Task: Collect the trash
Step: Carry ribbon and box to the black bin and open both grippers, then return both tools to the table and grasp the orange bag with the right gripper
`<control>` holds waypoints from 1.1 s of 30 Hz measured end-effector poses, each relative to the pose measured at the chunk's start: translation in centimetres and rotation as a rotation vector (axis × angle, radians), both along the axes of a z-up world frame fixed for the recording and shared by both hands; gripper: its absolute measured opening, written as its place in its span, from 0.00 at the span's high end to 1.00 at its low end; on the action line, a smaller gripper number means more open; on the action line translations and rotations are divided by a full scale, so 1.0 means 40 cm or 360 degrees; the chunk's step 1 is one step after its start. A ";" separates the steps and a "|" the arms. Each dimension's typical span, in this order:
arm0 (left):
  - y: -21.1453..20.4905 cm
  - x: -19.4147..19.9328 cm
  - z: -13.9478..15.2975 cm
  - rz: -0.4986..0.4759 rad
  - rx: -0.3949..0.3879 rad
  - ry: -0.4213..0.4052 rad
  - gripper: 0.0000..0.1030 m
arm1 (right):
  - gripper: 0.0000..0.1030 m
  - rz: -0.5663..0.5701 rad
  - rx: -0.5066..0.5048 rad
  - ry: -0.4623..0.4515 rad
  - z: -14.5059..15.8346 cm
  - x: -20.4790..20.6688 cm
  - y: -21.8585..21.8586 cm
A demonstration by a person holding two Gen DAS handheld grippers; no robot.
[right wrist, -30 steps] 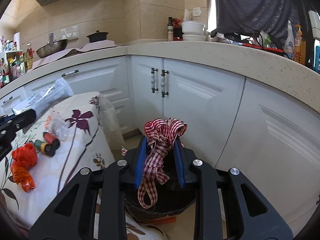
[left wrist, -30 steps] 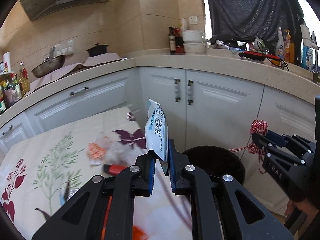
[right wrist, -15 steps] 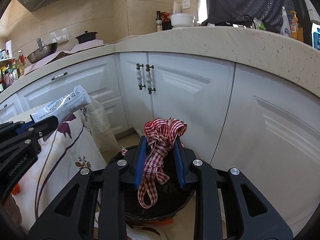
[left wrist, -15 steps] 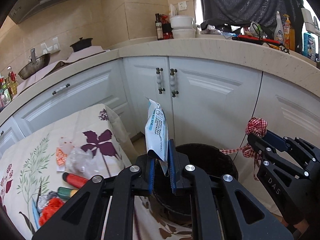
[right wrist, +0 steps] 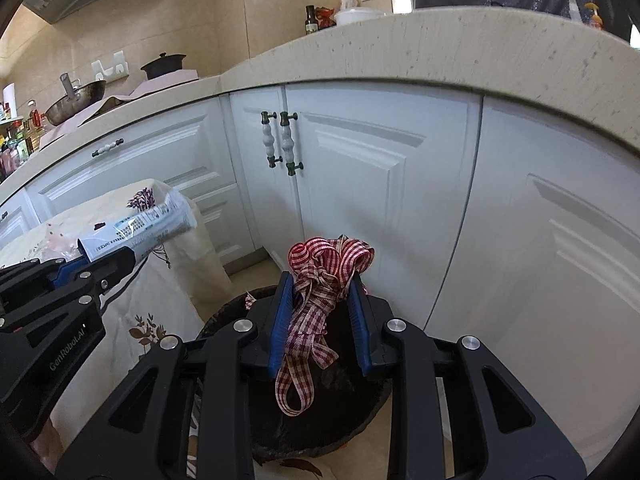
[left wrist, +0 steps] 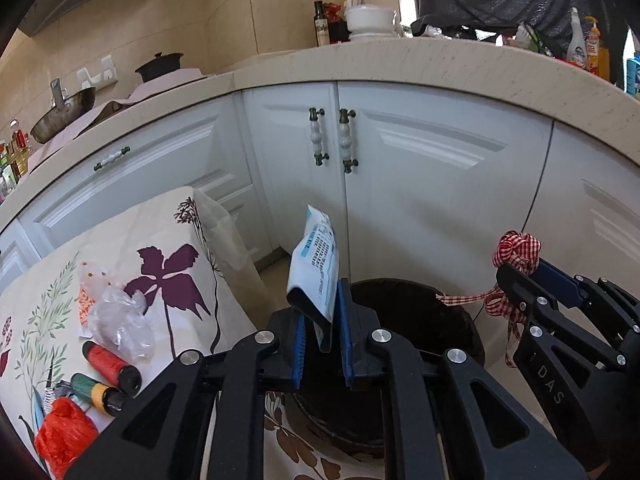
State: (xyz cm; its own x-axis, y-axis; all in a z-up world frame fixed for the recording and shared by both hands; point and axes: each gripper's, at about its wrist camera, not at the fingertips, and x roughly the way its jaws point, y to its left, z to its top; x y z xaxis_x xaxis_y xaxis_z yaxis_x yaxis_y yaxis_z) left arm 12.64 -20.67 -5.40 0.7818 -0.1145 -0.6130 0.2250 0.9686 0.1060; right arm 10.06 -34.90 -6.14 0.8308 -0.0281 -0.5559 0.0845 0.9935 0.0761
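White cabinets point(left wrist: 420, 184) fill the background. In front of them, on the left, stands a bench point(left wrist: 120, 248) under a floral cloth. A round dark bin point(left wrist: 404, 304) sits on the floor just beside the bench's corner.

The left hand-held gripper point(left wrist: 320, 304) hangs over the near rim of the bin. Its jaws have just been opening and now stand slightly apart. A white-and-blue printed packet point(left wrist: 316, 264) stands loosely between them, leaning on the right-side pad with a gap at the other pad. Its top tilts towards the cabinets.

The right hand-held gripper point(right wrist: 321, 280) is over the bin's mouth. Its jaws are narrowed onto a bundle of red-and-white checked ribbon point(right wrist: 328, 264), both pads pressing on it. Loops bunch above the fingertips, and one long loop dangles down towards the bin.

On the cloth lie a crumpled orange-red wad point(left wrist: 64, 436) and a piece of clear plastic point(left wrist: 120, 320). Between them are a red thread spool point(left wrist: 110, 364) and a green-and-yellow spool point(left wrist: 94, 392), side by side.
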 end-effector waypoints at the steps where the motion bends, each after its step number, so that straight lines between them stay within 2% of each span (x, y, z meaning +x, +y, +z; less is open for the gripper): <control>1: -0.001 0.006 -0.005 0.0001 0.0002 0.0010 0.78 | 0.73 0.0003 0.0003 0.0010 -0.008 0.009 0.000; 2: -0.003 0.011 -0.008 0.0004 0.0006 0.0018 0.74 | 0.72 0.0003 0.0005 0.0019 -0.014 0.017 -0.001; 4: -0.002 0.022 -0.017 0.0018 0.0004 0.0038 0.67 | 0.62 -0.0005 0.0015 0.0025 -0.022 0.029 -0.004; 6: 0.002 0.027 -0.020 0.0036 -0.0008 0.0043 0.59 | 0.59 -0.0013 0.0031 0.0025 -0.027 0.038 -0.009; 14: 0.015 0.027 -0.010 0.0055 -0.0044 0.0036 0.45 | 0.58 -0.0043 0.0039 0.0035 -0.031 0.042 -0.016; 19: 0.029 0.013 0.018 0.0049 -0.0074 0.0007 0.39 | 0.57 -0.0060 0.0037 0.0038 -0.025 0.024 -0.014; 24: 0.051 -0.007 0.042 0.0045 -0.0064 -0.0031 0.37 | 0.57 -0.0077 0.0039 0.0029 -0.010 0.002 -0.005; 26: 0.070 -0.019 0.051 0.0046 -0.0065 -0.0040 0.36 | 0.56 -0.0081 0.0041 0.0020 0.000 -0.011 0.003; 28: 0.090 -0.030 0.058 0.0055 -0.0066 -0.0049 0.35 | 0.50 -0.0086 0.0038 0.0007 0.009 -0.024 0.013; 33: 0.157 -0.069 0.072 0.0083 -0.0066 -0.0065 0.33 | 0.49 -0.0056 0.0040 -0.0009 0.031 -0.061 0.060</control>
State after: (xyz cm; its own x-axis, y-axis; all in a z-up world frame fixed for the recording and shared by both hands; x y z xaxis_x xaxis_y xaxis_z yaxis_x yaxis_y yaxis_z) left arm 9.88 -14.40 -2.54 0.8116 -0.0975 -0.5760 0.1703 0.9826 0.0736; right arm 7.62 -32.51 -4.92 0.8327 -0.0435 -0.5521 0.1188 0.9877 0.1014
